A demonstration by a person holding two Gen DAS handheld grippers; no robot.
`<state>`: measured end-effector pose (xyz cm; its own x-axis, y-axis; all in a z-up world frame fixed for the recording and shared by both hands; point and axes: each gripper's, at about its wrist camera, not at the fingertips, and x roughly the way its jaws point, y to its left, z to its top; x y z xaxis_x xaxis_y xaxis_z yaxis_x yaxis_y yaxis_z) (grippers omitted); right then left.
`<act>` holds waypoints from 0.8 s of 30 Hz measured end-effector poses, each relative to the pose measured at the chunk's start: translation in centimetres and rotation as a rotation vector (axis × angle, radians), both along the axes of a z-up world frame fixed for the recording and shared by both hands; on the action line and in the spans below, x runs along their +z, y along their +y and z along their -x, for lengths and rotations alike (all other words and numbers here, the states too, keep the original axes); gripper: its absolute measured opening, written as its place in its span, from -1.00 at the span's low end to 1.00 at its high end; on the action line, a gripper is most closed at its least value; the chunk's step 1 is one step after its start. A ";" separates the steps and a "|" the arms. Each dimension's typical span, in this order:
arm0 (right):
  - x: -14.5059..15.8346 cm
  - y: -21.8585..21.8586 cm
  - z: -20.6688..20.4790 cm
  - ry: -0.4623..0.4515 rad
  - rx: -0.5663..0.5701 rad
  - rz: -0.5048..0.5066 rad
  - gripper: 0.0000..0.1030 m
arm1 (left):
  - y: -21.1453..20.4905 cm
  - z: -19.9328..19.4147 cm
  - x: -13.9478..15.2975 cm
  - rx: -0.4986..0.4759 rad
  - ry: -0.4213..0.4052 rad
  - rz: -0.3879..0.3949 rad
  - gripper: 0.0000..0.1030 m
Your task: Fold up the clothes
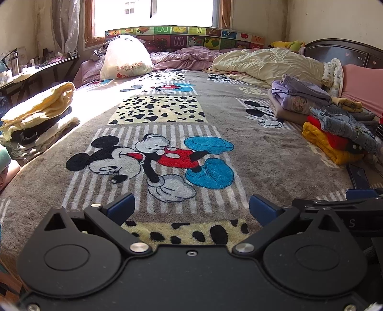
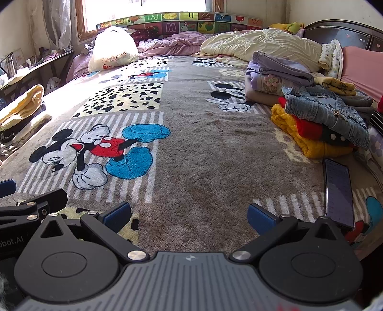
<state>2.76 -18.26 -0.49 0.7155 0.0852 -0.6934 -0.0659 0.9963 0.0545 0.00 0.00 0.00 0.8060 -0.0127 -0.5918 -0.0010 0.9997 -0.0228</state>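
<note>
Both tongs, left tongs (image 1: 190, 207) and right tongs (image 2: 189, 214), gape wide, empty, over blanket (image 2: 215, 153); unfolded clothes pile (image 2: 320, 119) right.

Two wrist views, low over the bed (image 1: 263, 148)

Both face the window (image 2: 143, 9) — side by side, sharing the cartoon blanket (image 2: 215, 148) and clothes piles (image 1: 335, 136).

From my end I count two grippers (image 1: 190, 208) (image 2: 189, 215), three clothes stacks: one folded stack (image 1: 36, 114) left, a purple pile (image 2: 275, 76) and denim-topped pile (image 2: 320, 122) right, plus one phone (image 2: 338, 191).
</note>
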 end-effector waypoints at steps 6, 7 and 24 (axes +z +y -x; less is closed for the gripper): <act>0.0 0.1 0.1 -0.004 0.001 0.001 0.99 | -0.3 0.0 0.1 -0.001 -0.008 -0.002 1.00; 0.0 0.1 0.1 -0.005 0.002 0.001 0.99 | -0.2 0.0 0.1 -0.002 -0.009 0.008 1.00; 0.3 0.1 0.2 -0.009 0.008 0.007 0.99 | 0.1 0.2 0.0 -0.002 -0.004 0.016 1.00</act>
